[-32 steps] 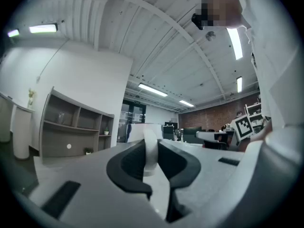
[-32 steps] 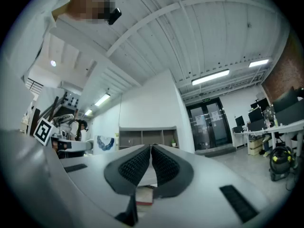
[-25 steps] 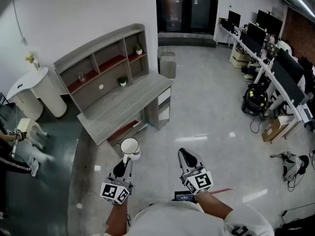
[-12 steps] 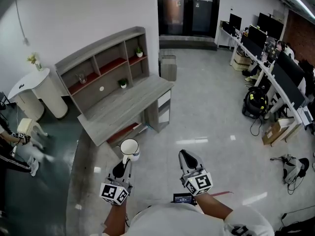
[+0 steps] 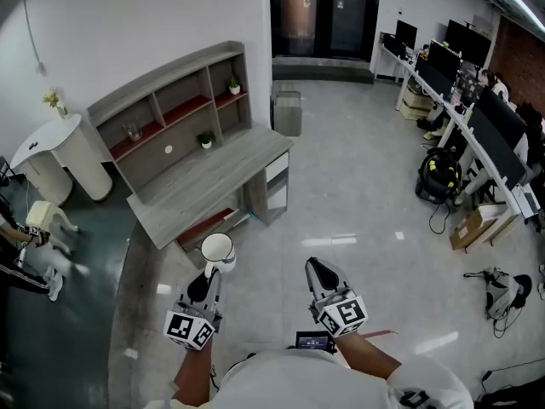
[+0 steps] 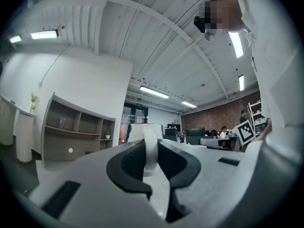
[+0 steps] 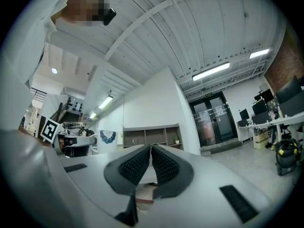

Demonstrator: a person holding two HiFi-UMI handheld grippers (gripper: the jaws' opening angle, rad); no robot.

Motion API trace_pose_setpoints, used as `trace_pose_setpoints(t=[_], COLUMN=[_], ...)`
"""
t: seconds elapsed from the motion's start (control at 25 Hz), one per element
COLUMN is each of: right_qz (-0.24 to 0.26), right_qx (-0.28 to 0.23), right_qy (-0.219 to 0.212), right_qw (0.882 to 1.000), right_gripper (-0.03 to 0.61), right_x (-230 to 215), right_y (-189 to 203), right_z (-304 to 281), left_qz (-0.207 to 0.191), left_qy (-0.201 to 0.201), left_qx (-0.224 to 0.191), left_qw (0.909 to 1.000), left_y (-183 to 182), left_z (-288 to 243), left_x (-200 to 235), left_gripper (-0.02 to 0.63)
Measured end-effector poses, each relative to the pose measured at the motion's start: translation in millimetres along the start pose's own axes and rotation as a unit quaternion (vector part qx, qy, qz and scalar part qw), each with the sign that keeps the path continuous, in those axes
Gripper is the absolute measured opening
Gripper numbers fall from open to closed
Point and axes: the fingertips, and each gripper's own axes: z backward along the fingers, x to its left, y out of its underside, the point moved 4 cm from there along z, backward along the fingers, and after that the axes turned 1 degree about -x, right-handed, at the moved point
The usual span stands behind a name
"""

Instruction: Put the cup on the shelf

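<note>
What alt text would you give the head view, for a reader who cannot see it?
Seen from above, the left gripper holds a white cup by its handle over the floor, short of a grey desk with a shelf unit against the wall. The right gripper, shut and empty, is beside it.

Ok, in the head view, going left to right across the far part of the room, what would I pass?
First the white rounded side table → grey wooden shelf unit → small grey cabinet → brown cardboard box.
</note>
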Motion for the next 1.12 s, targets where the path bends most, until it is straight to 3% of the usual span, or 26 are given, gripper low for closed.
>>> trace_pose_setpoints(t=[0.6, 1.12], right_qz=[-0.011, -0.013], right_qx=[-0.001, 0.006], right_qy=[-0.022, -0.008], right_qw=[1.000, 1.000], right_gripper=[0.040, 0.040], right_x=[-46.4, -77.7], right_y=[-1.9, 18.4], right_z=[22.4, -13.7], left_qz=[0.001, 0.007], left_qy=[-0.015, -0.026], left_qx=[0.003, 0.000], left_qw=[0.9999, 0.9996], left_y=[1.8, 23.0], left_z=[-18.1, -52.4], left_x=[-47.1, -13.0], left_gripper=[0.060, 0.060])
